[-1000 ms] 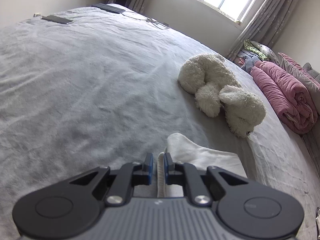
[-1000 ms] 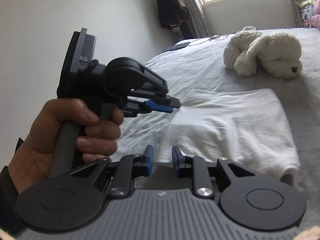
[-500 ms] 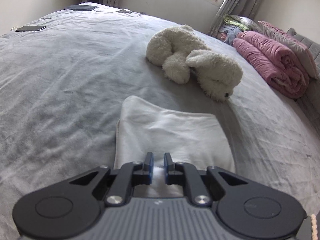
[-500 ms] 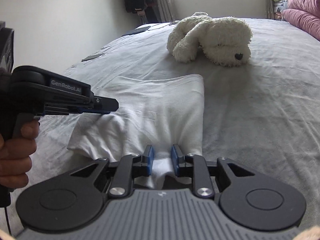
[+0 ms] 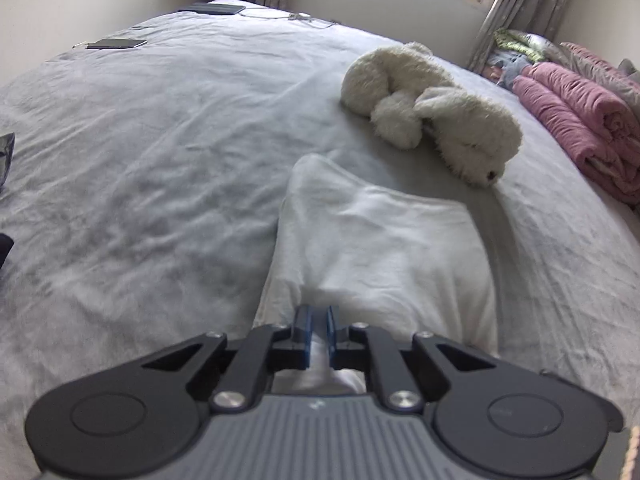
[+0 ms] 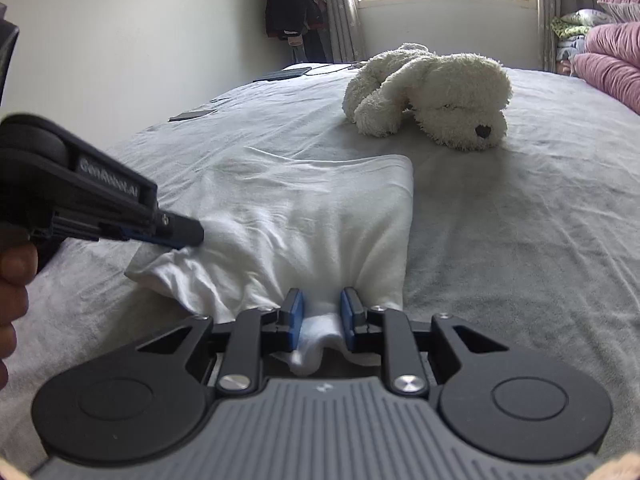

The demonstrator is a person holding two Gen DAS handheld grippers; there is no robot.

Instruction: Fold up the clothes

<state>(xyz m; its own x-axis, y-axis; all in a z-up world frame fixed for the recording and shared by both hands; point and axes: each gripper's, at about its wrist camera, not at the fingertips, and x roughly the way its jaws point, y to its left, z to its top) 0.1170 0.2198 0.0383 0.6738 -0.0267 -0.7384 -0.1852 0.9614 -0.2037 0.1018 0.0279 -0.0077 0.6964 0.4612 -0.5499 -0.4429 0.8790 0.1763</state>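
A folded white garment (image 5: 380, 248) (image 6: 304, 216) lies on the grey bed (image 5: 140, 168). My left gripper (image 5: 318, 324) is shut on the garment's near edge, with only a narrow gap between its blue pads. In the right wrist view the left gripper (image 6: 176, 234) holds the near left corner, raised a little off the bed. My right gripper (image 6: 322, 316) is at the near right edge, where a bunched fold of white cloth fills the gap between its pads. Creases in the cloth run toward both grippers.
A white plush dog (image 5: 432, 120) (image 6: 432, 92) lies just beyond the garment. Rolled pink quilts (image 5: 580, 112) line the right side of the bed. A phone (image 5: 116, 43) and a dark tablet (image 5: 212, 8) lie at the far left. A person's hand (image 6: 12, 280) holds the left gripper.
The right gripper came down to the garment's near right edge, and cloth now sits bunched between its pads. The left gripper kept its hold and swung to face along the garment.
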